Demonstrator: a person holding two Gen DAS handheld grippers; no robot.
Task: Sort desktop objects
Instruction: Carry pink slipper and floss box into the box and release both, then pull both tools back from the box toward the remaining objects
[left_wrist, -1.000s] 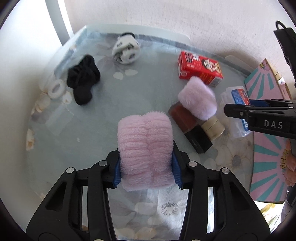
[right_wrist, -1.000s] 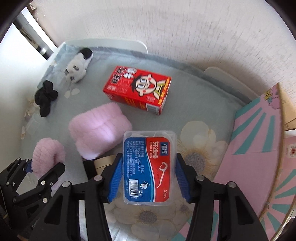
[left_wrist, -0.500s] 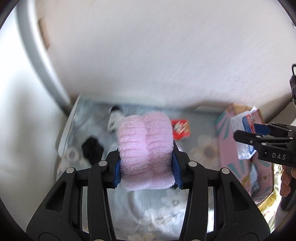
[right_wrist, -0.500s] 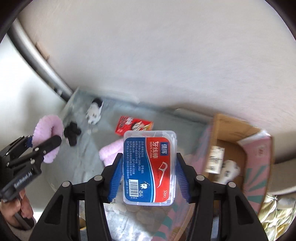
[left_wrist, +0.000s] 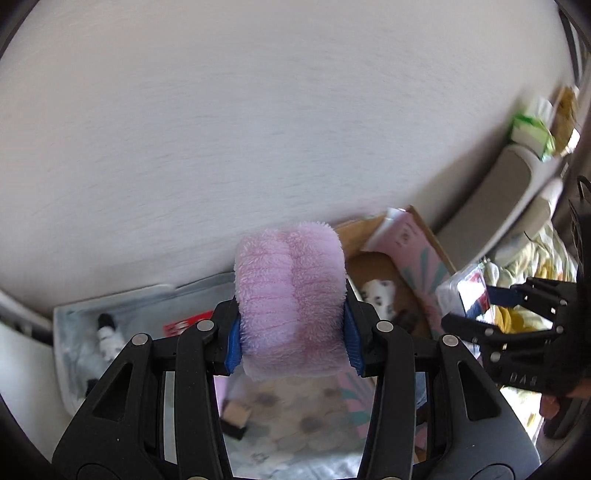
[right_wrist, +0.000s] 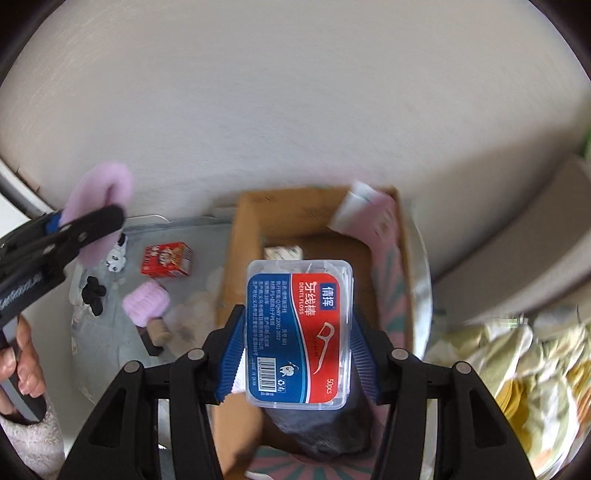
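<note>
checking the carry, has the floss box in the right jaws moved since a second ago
Yes. The floss box, earlier above the table beside the red carton, is now higher and over the open cardboard box.

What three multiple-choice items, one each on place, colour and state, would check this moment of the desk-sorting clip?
1. Where is the red snack box?
A. on the tabletop
B. in the cardboard box
C. in a claw

2. What colour is the fuzzy band in the left claw?
A. black
B. pink
C. red

3. What is the state of the right claw?
A. open and holding nothing
B. shut on the dental floss box
C. resting on the tabletop

Key: 1 A, it lies on the tabletop left of the cardboard box; 2 B, pink plush fills the space between the blue pads; 3 B, the pads press both sides of the dental floss box, held above the cardboard box.
</note>
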